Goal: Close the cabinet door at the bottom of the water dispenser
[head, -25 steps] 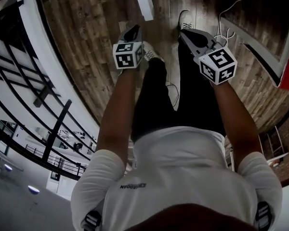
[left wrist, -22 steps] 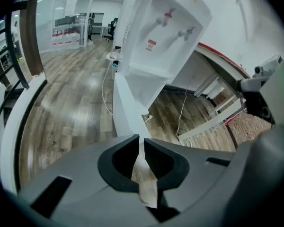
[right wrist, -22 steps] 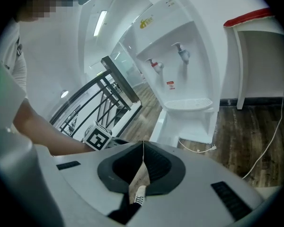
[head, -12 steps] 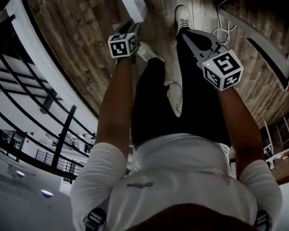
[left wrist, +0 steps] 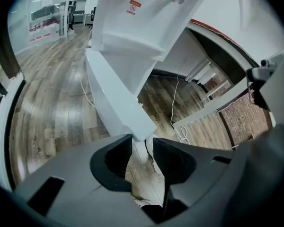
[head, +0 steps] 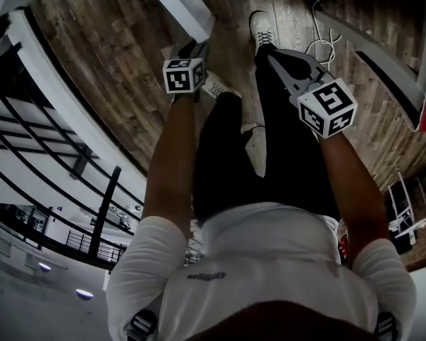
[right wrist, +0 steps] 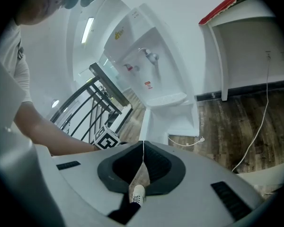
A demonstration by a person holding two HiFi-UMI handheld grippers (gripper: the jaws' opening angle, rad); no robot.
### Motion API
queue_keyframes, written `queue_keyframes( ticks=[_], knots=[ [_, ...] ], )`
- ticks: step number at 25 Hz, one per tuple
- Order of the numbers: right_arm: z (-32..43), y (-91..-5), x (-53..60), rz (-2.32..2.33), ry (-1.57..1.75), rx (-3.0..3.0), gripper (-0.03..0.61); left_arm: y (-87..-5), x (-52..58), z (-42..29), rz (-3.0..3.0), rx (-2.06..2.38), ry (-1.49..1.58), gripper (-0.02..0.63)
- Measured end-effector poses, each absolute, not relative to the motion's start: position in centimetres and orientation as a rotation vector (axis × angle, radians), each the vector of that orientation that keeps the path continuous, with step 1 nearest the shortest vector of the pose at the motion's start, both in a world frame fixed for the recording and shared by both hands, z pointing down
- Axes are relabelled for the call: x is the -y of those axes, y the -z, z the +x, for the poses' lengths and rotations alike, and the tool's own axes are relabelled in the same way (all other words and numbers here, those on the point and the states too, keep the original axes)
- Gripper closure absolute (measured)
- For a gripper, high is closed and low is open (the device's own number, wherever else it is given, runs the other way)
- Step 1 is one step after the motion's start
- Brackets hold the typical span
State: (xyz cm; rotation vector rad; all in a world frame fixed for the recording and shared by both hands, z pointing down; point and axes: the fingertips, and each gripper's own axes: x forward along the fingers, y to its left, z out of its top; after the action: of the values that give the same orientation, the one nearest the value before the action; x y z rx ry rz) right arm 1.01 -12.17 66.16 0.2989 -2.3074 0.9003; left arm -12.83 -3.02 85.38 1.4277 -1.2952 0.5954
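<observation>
At base of water dispenser: cabinet door swung out, not shut. Left tool jaws opening; door's lower edge seen in gap, pads not pressing it. Right tool jaws closed together, empty, held over wooden floor.

The water dispenser I faced looked smooth, glossy white plastic (cabinet door alike); the floor was matt, grainy wood, my trousers dull dark cloth.
</observation>
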Motion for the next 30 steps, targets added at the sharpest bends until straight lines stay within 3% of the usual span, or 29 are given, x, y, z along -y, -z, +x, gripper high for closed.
queue_keyframes(
  ticks=[30],
  knots=[
    [3.9,-64.8,16.4,0.428,-1.063,2.323,0.557,-84.5,19.5,-6.3,1.682,1.216,-0.649,0.520]
  ],
)
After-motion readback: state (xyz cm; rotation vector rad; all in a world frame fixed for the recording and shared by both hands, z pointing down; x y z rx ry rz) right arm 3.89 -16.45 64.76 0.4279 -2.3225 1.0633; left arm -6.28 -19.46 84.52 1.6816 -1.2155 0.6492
